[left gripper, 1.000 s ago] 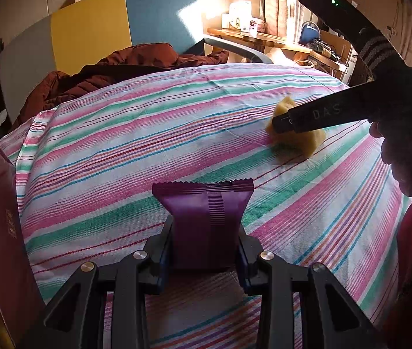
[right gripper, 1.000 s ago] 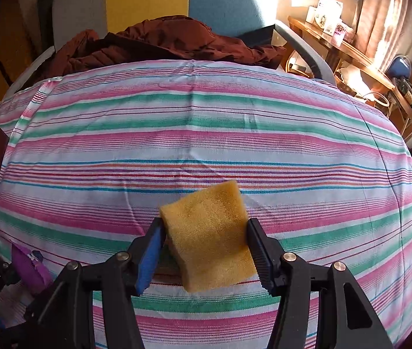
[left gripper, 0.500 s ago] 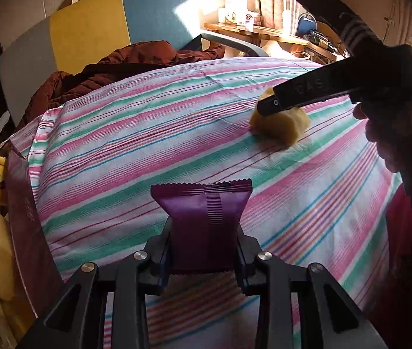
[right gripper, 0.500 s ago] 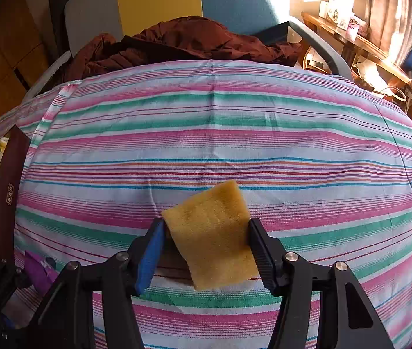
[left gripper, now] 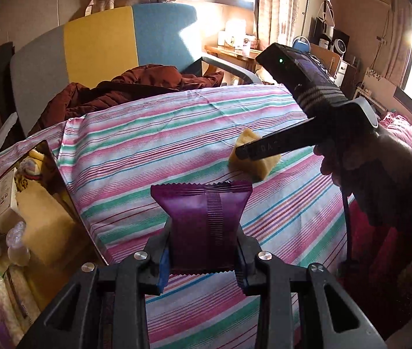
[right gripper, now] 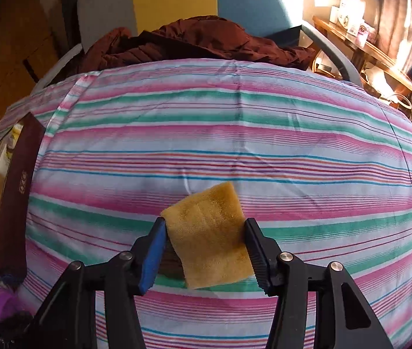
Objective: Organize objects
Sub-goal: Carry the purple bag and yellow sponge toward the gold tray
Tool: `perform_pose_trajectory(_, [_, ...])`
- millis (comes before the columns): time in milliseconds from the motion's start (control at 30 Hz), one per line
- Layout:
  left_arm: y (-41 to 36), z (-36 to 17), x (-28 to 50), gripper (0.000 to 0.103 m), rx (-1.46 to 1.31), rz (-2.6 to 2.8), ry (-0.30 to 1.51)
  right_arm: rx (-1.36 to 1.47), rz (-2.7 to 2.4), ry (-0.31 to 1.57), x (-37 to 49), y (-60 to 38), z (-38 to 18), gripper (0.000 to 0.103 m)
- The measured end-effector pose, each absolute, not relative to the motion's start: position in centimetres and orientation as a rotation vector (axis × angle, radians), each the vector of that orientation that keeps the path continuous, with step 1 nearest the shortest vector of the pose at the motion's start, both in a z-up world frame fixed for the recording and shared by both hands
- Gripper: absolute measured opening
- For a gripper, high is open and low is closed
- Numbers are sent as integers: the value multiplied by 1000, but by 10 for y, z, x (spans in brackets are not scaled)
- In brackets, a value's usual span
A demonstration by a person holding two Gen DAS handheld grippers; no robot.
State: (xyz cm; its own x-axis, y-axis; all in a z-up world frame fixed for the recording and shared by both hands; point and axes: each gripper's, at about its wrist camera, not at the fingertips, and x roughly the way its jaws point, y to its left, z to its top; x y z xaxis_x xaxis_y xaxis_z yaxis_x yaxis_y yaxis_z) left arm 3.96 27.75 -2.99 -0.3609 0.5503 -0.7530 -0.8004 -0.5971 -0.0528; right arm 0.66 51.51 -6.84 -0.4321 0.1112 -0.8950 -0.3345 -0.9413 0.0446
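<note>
box (left gripper: 17, 203) left of bed (left gripper: 177, 133) | coat (left gripper: 136, 87) behind bed | chair (left gripper: 104, 37) behind coat

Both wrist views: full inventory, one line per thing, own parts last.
striped cloth: one, pink, green and white, covers the surface
purple packet: one, clamped in left tongs
sponge: one, yellow, between right tongs
box: one, dark maroon, left edge, holds packets and foam
jacket: one, maroon, behind the cloth
chair: one, grey, yellow and blue, behind
desk: one, wooden, by the window
left tongs: black, shut on packet
right tongs: black, have just been closing on sponge
hand: one, holds right tongs
</note>
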Motion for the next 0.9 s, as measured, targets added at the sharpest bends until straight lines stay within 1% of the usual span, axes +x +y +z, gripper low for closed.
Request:
perform_pose_trajectory(100, [266,-28,37,35,-969,2038,387,-1533,2416,231,5,492,-71,54])
perform_pose_trajectory(200, [251,-23,35,35,-971,2055,356,-1540,2439,280,9,482,-68,54])
perform_pose_trajectory(533, [188,-6,15,35,-1004,2152,216,-1446,2566,277,17,423,-31,54])
perform_pose_trajectory(767, [127,-1,-15,35,-1096,2224,16,-1396,2726,277,10,362,-6,54])
perform_pose_trajectory(900, [91,2,-24,35,-1107,2280,-49,-1387,2827,275,7,324,4,54])
